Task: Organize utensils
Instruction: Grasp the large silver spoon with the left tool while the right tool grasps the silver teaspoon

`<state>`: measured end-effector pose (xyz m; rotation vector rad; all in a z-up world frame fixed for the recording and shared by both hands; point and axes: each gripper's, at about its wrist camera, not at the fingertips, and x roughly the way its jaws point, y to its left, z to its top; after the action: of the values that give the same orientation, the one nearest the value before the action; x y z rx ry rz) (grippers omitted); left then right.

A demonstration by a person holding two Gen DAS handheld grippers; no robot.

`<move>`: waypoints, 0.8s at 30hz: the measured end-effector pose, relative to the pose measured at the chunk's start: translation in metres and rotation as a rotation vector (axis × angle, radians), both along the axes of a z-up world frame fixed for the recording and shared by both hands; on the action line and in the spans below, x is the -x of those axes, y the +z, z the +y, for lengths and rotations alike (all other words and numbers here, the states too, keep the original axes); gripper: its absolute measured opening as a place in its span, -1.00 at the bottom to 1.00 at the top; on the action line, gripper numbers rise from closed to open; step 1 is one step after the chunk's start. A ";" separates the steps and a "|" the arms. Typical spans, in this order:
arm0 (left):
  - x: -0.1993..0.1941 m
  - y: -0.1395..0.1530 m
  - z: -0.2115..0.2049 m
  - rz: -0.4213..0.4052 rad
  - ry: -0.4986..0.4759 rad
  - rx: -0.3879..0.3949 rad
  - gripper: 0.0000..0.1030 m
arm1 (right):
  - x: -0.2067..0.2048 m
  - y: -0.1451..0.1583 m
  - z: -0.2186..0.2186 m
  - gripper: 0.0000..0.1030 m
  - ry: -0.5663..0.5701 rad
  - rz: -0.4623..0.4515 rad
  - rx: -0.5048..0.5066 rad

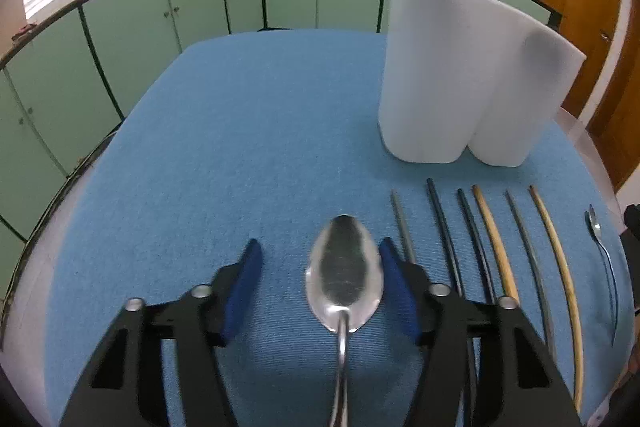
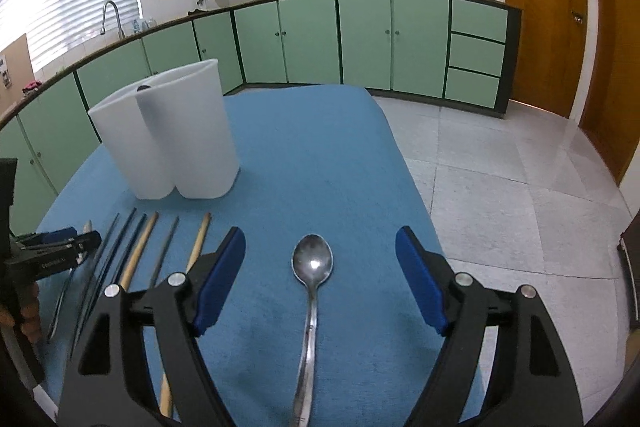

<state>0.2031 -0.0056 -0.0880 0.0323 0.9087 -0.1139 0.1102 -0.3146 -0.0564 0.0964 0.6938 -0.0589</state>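
Note:
A large steel spoon lies on the blue cloth between the open fingers of my left gripper, nearer the right finger. A smaller steel spoon lies between the wide-open fingers of my right gripper; it also shows in the left wrist view. Several chopsticks, dark and tan, lie side by side between the two spoons, and they show in the right wrist view. A white two-compartment holder stands upright behind them, also in the right wrist view.
The blue cloth covers the table; its right edge drops to a tiled floor. Green kitchen cabinets run behind the table. The left gripper shows at the left of the right wrist view.

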 end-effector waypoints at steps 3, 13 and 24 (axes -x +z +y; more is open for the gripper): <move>0.000 0.003 0.000 -0.003 -0.016 0.007 -0.30 | 0.000 -0.004 0.000 0.46 0.006 0.025 0.018; 0.015 0.023 0.006 -0.077 0.004 0.021 -0.30 | -0.014 -0.020 0.001 0.26 0.053 0.143 0.026; 0.032 0.036 -0.002 -0.130 -0.009 0.014 -0.30 | -0.038 -0.031 0.004 0.04 0.040 0.236 0.027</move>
<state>0.1707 -0.0073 -0.0523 0.0308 0.7777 -0.1248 0.1485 -0.3104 -0.0873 0.0496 0.9298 -0.0413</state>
